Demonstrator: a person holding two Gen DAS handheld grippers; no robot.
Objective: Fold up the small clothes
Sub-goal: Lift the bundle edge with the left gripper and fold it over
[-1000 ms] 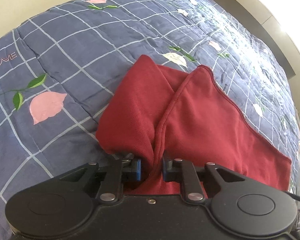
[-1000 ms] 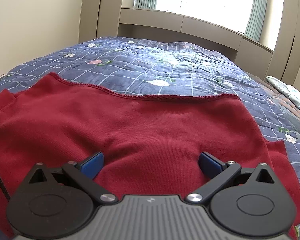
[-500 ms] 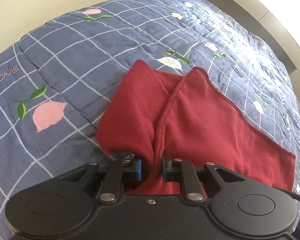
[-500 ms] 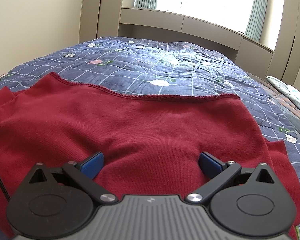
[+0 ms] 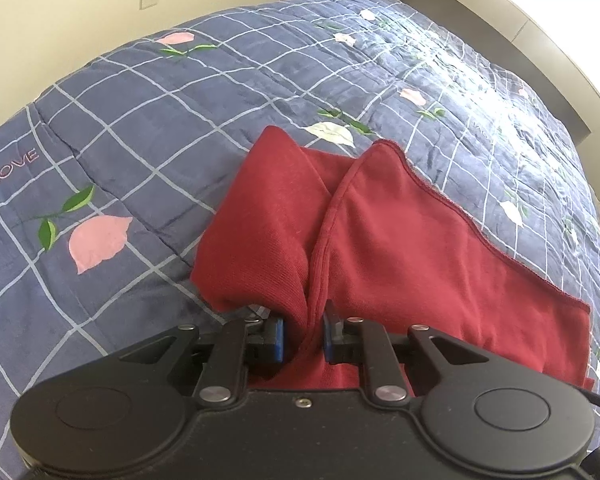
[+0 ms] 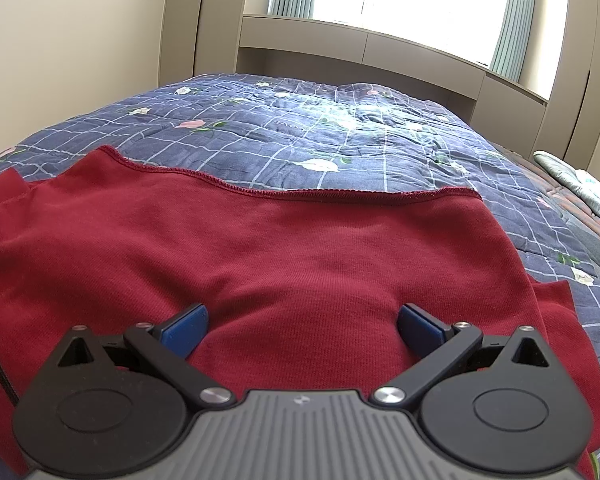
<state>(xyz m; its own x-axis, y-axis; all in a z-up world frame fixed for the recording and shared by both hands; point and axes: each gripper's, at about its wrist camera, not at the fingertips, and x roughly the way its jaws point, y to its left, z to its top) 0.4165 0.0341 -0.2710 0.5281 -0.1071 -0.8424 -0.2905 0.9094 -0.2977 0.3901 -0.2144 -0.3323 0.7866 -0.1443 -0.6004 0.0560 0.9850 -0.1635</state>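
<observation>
**Left claw pinches a fold of the red garment; right claw spread wide over it**

The red garment (image 5: 400, 240) lies on the quilt (image 5: 160, 120), a blue one with a pale grid, pink and white flowers and the word "LOVE" near its left edge. The garment sits toward the near edge of the bed. Its stitched hem (image 6: 300, 192) runs across the bed on the far side, with open quilt beyond it up to the headboard wall and window.

The left gripper (image 5: 303, 334) has its jaws nearly together, and a bunched fold of the red cloth is squeezed between the blue pads (image 5: 277, 338). From that pinch a seam ridge rises up and away. To the left of the ridge, a sleeve-like flap (image 5: 260, 216) is lifted and drapes over toward the quilt's left side. To the right, the main body spreads flat.

The right gripper (image 6: 300, 326) has its jaws wide apart. Its blue pads (image 6: 184, 330) stand at either side above the flat middle of the garment, with nothing caught between them. Whether the tips touch the cloth cannot be told. A narrow strip of the garment shows past its right edge, lying on the quilt.
</observation>
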